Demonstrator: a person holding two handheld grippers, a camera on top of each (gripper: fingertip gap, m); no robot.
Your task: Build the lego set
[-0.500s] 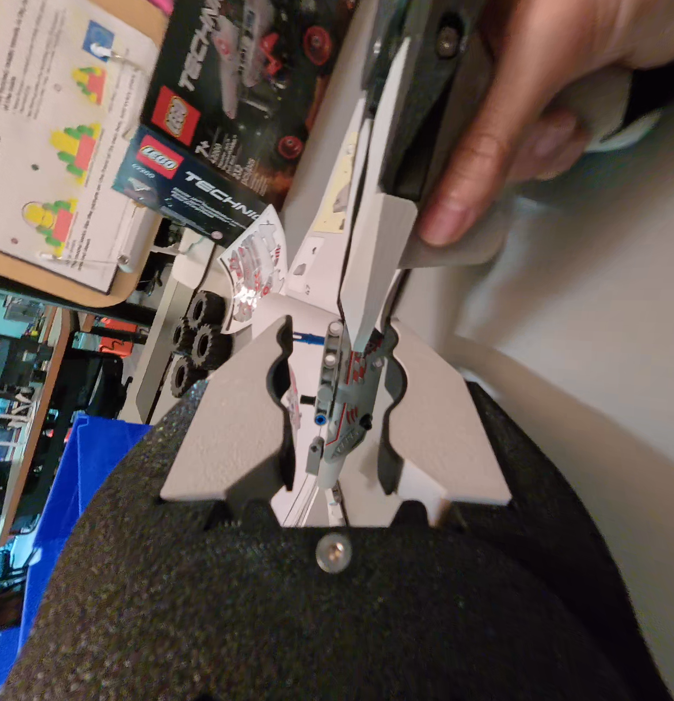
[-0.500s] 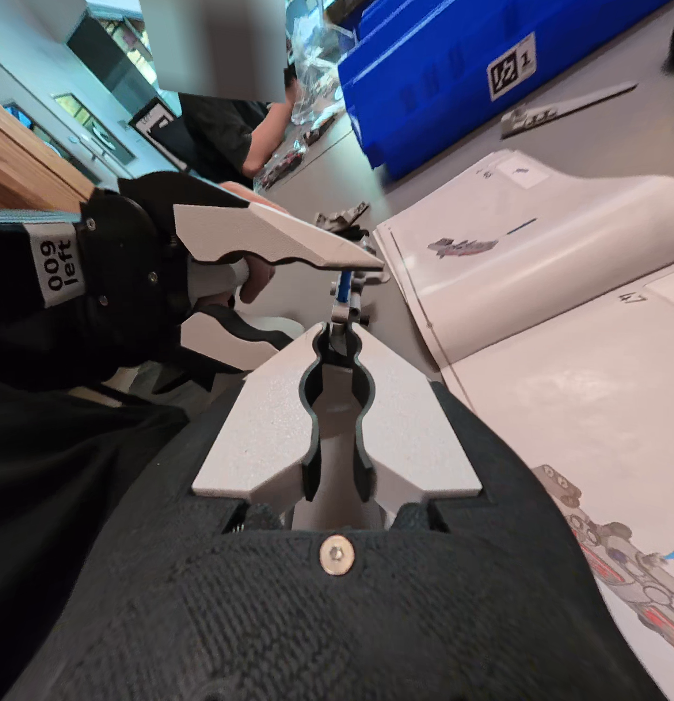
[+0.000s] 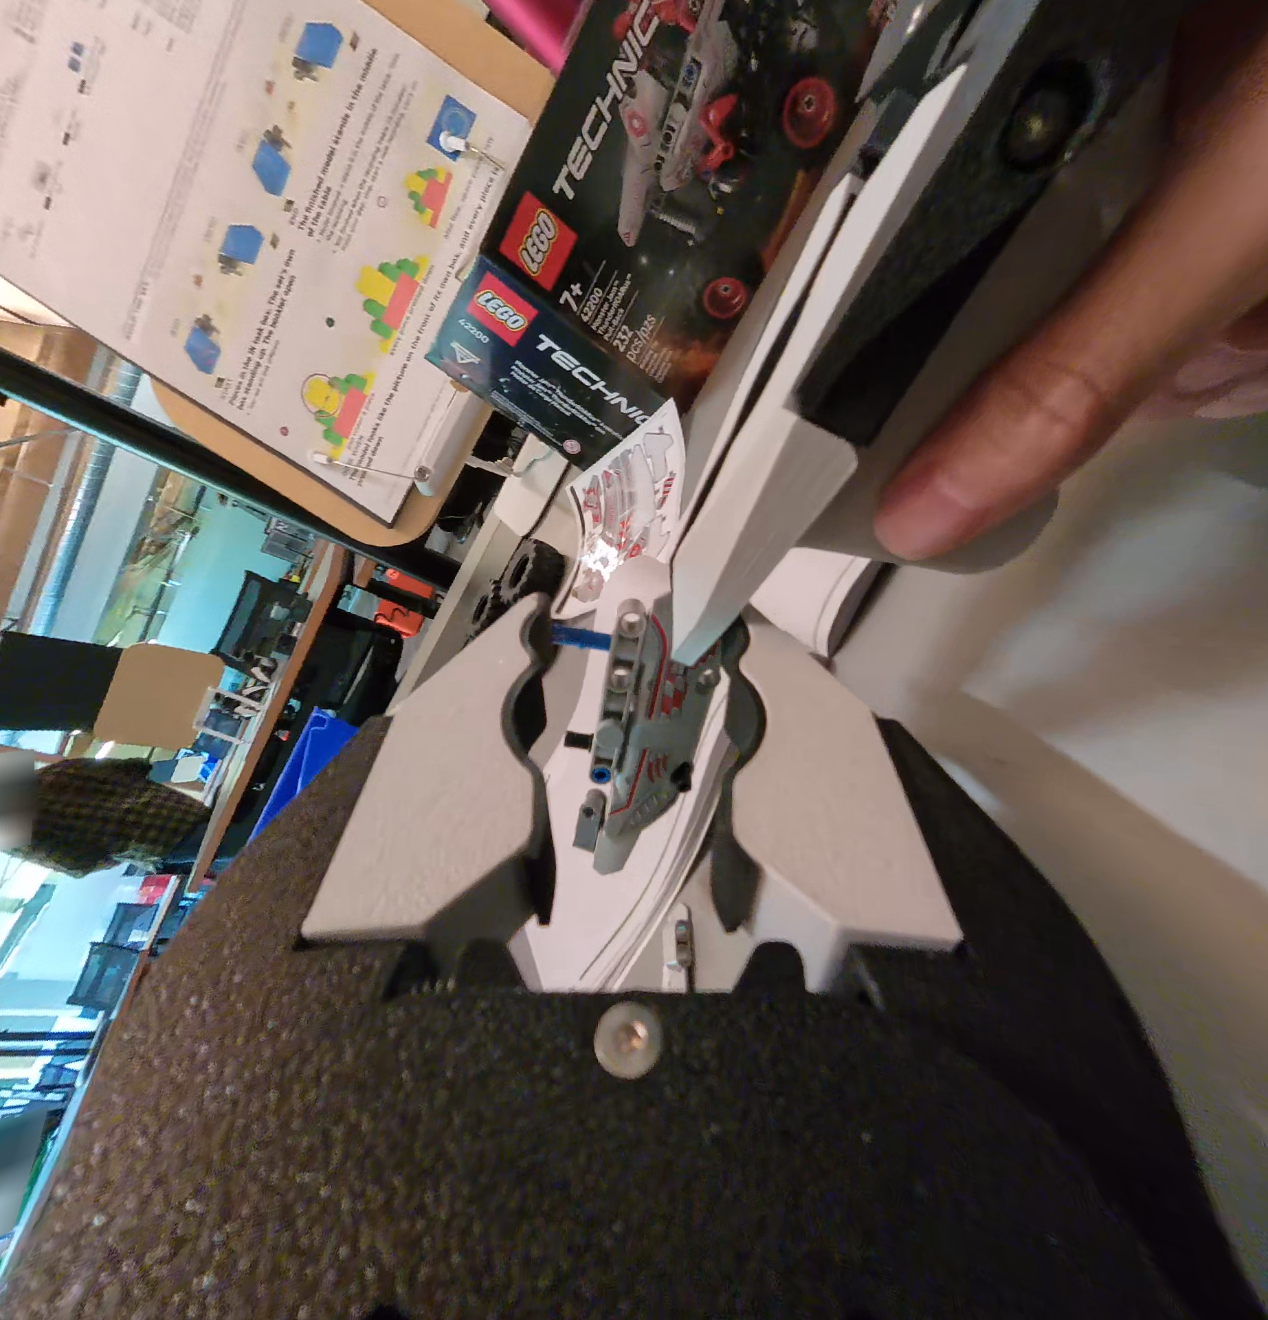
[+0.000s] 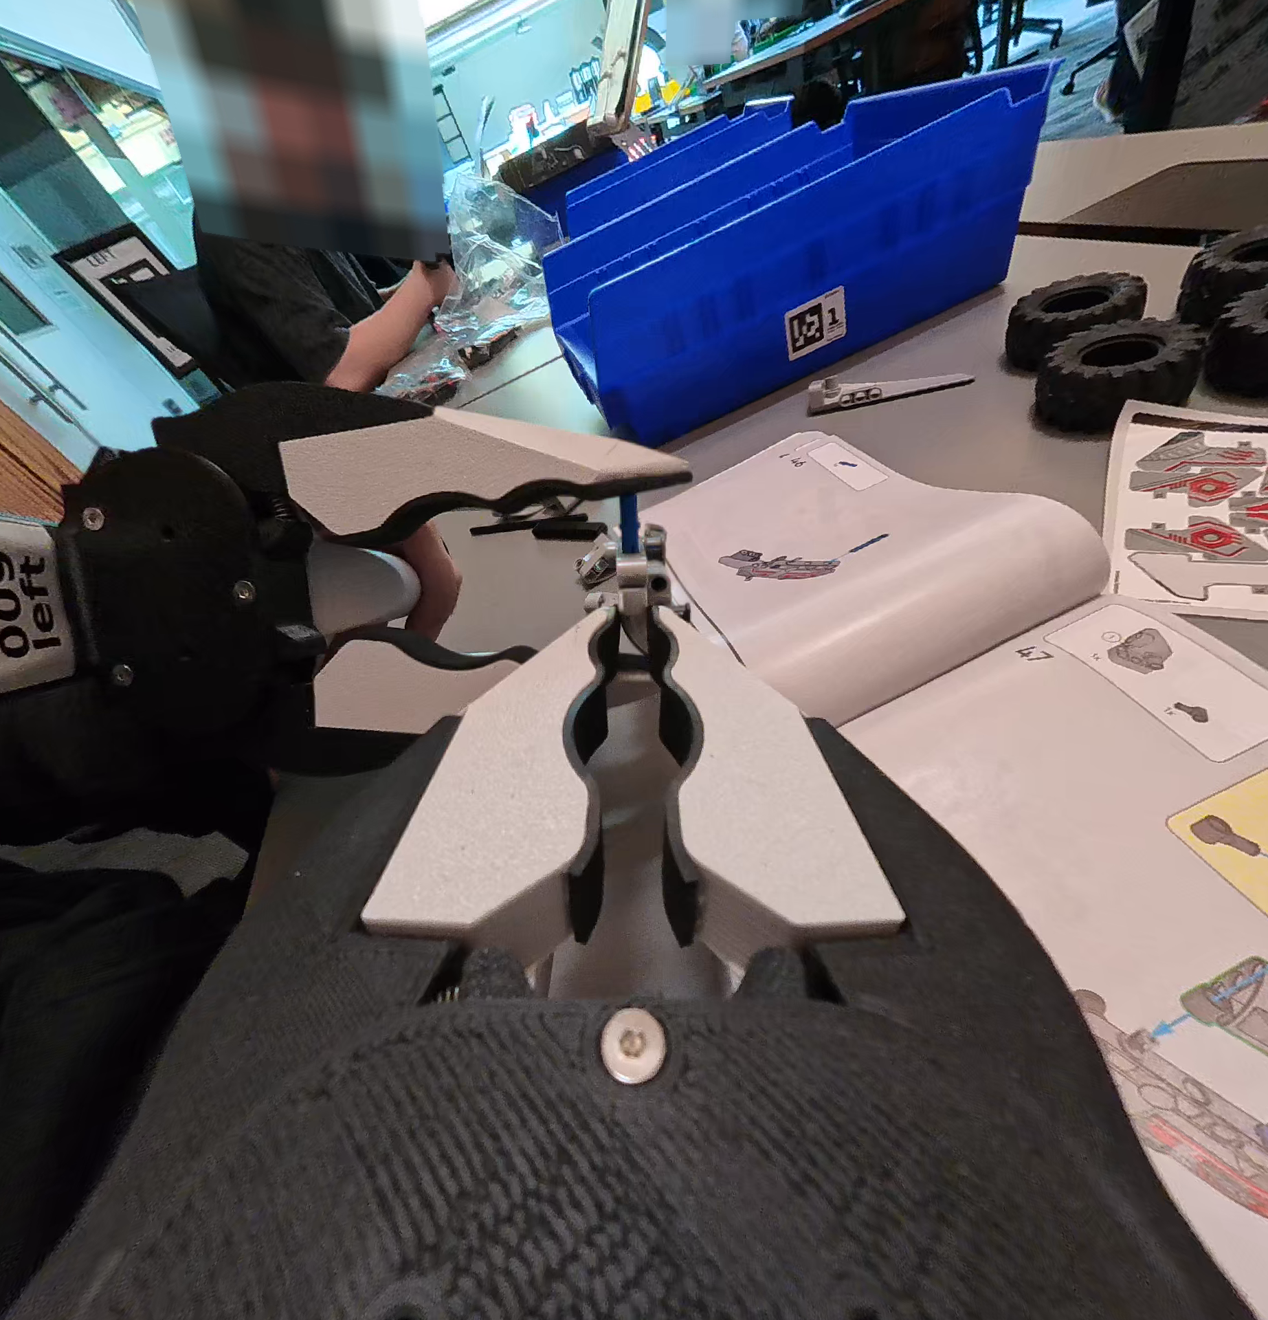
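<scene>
A small grey lego assembly with red stickers [image 3: 645, 743] is clamped at the tips of my right gripper [image 4: 636, 614], which is shut on it. In the left wrist view the right gripper [image 3: 695, 643] comes in from the upper right. A blue axle [image 4: 629, 518] sticks up out of the assembly and its end meets the underside of the left gripper's upper finger [image 4: 488, 457]. My left gripper [image 3: 641, 628] is open, its two fingers on either side of the assembly, and it also shows in the right wrist view [image 4: 609, 564]. The axle [image 3: 574, 636] points at its left finger.
An open instruction booklet [image 4: 973, 643] lies under the grippers. A sticker sheet [image 4: 1209, 514], several black tyres [image 4: 1116, 350], a loose grey panel part [image 4: 881, 393] and a blue bin [image 4: 795, 271] lie beyond. The lego box [image 3: 652, 214] and a clipboard [image 3: 259, 214] stand behind.
Both views have swung, so the bin and tyres now show in the right wrist view. The right gripper still holds the assembly, with the axle against the open left gripper's finger.
</scene>
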